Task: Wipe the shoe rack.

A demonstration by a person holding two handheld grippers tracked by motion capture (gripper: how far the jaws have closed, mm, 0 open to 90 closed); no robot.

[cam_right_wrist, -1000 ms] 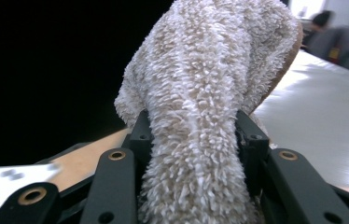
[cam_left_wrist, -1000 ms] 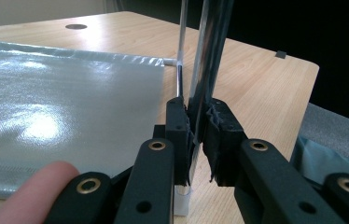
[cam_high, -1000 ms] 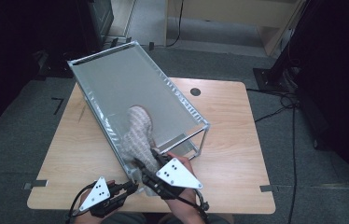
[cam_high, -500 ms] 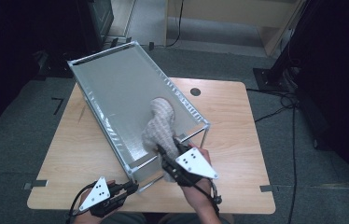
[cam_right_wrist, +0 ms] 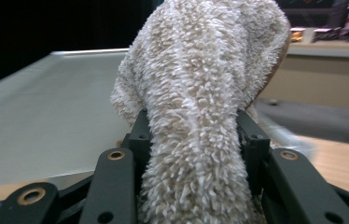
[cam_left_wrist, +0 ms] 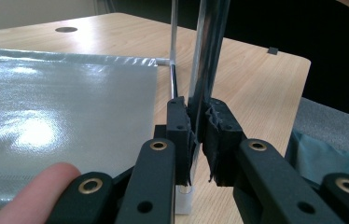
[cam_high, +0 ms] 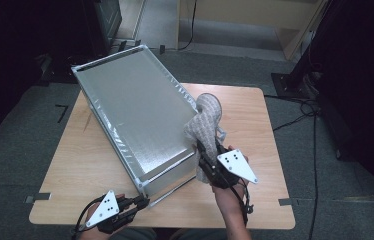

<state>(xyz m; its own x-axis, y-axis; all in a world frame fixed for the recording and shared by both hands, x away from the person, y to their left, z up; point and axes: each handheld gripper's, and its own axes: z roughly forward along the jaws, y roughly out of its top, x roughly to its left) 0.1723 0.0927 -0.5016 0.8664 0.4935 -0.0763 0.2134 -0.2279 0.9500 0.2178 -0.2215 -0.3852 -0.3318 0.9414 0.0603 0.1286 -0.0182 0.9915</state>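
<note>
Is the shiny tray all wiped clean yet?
Can't tell what's wiped. Right claw grips the fluffy towel at the silver tray's right edge; left claw clamps its metal leg, steadying it. The tilted surface probably still needs wiping.

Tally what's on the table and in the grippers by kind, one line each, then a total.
Silver fabric box on a metal frame: 1
Beige terry cloth: 1
Hand-held gripper: 2, left hand-held gripper clamped on a frame leg, right hand-held gripper gripping the cloth
Total: 4
</note>
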